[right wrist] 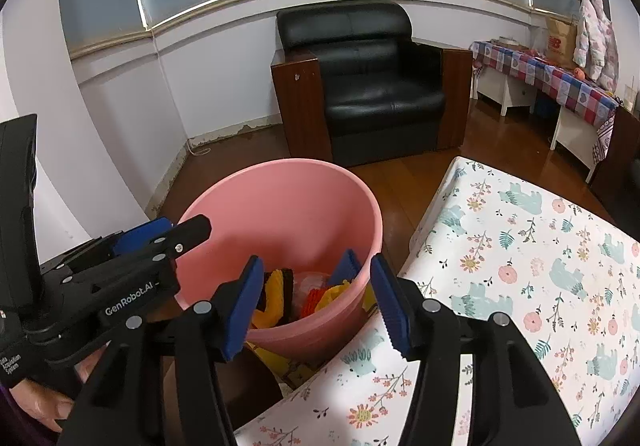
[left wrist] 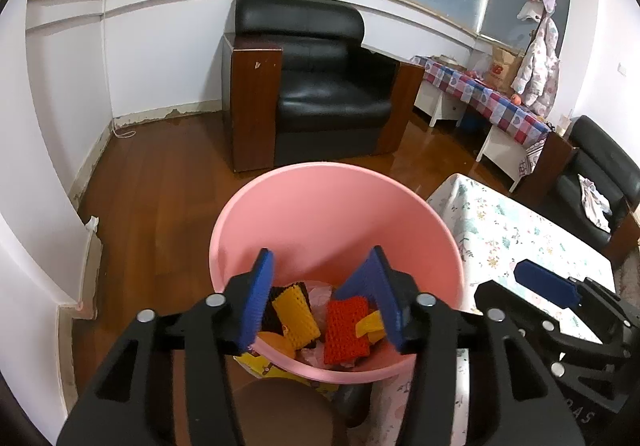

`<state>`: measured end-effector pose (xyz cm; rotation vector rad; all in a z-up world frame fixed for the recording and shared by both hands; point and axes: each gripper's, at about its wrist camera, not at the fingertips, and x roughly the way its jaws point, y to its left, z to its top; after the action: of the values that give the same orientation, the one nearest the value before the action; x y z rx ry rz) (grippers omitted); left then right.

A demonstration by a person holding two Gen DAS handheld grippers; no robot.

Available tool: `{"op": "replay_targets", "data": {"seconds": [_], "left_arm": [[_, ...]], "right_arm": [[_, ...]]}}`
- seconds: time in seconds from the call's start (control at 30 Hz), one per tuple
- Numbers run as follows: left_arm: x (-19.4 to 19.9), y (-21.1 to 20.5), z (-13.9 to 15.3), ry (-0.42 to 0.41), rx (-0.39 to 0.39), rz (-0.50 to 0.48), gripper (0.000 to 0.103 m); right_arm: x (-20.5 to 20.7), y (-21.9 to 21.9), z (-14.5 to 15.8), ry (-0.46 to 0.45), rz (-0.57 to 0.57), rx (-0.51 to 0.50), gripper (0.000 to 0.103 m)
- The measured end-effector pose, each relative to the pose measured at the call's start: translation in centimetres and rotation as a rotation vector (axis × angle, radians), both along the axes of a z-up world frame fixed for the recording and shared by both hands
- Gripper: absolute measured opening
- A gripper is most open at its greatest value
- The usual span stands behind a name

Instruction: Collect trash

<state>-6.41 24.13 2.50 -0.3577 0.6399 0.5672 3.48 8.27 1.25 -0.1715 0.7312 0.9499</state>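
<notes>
The pink bin (left wrist: 336, 230) sits on the floor just beside the table w/ the flower cloth (left wrist: 520, 230). Inside it are 2 yellow foam nets (left wrist: 296, 316), 1 red foam net (left wrist: 346, 330), a dark one and some clear plastic, all down at the bottom.

The left gripper (left wrist: 320, 302) hangs over the bin's near rim. Its jaws are wide apart and hold nothing. The right gripper (right wrist: 316, 306) is near the bin's table side, over the rim and the cloth edge. Its jaws are wide apart too, w/ nothing in them.

I think the foam nets are very light, soft and squishy. They bend, don't break, and aren't slippery. Best to pinch 1 by an edge or fold, gently. I see no trash left on the cloth, so the job looks about done.
</notes>
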Motion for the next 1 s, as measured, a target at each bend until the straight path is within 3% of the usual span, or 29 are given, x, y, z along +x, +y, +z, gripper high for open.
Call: {"op": "replay_targets", "data": {"seconds": [0.53, 1.0], "left_arm": [[-0.5, -2.4, 2.3, -0.046, 0.025, -0.036, 0.052], [-0.7, -5.1, 3.6, -0.058, 0.057, -0.078, 0.052]], "right_arm": [[-1.9, -3.6, 2.0, -0.074, -0.041, 0.059, 0.057], [-2.0, -6.6, 2.2, -0.053, -0.1, 0.087, 0.058]]}}
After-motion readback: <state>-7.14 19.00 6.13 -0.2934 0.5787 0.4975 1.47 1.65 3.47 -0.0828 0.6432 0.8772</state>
